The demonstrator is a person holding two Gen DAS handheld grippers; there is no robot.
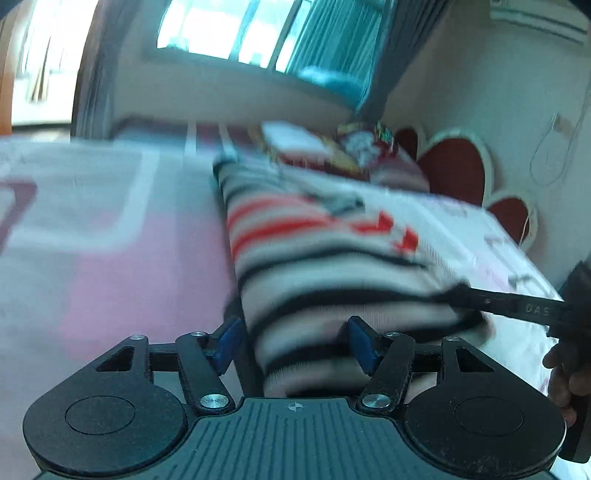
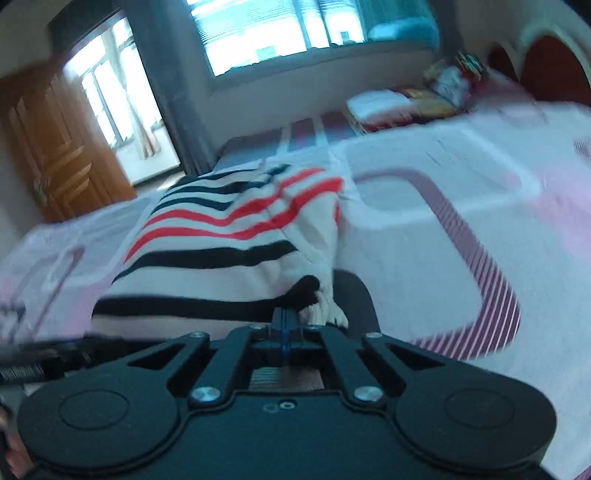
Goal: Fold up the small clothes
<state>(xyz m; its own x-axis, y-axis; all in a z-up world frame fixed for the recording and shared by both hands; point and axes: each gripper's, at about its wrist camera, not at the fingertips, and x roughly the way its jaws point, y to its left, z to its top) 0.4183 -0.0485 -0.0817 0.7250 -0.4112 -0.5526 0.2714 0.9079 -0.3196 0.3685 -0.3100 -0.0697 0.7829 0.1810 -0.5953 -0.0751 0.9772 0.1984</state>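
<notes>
A: What does the left wrist view give that the right one lacks?

B: The red heart-shaped headboard (image 1: 458,173) against the wall, and the right gripper (image 1: 458,297) reaching in from the right edge, its black finger touching the corner of the striped sweater (image 1: 317,258). A hand (image 1: 561,380) shows at that edge too.

A: And the right wrist view?

B: A wooden door (image 2: 59,147) on the left and a bright window (image 2: 280,29) behind the bed (image 2: 480,221). It also shows the right gripper (image 2: 285,317) up close: its blue pads are pressed together on the sweater's dark-striped corner (image 2: 306,291).

A: Where is the sweater?

B: Lying on the pink-and-white bedspread, striped in black, red and cream, with its near edge raised towards both grippers.

A: The left gripper?

B: The left gripper (image 1: 291,341) tilts down over the bed. Its jaws stand apart, one blue pad (image 1: 227,341) on each side of the sweater's near end. Blur keeps me from saying whether the pads press the cloth.

A: And the right hand's pose?

B: Angled downward as well, at the sweater's corner.
</notes>
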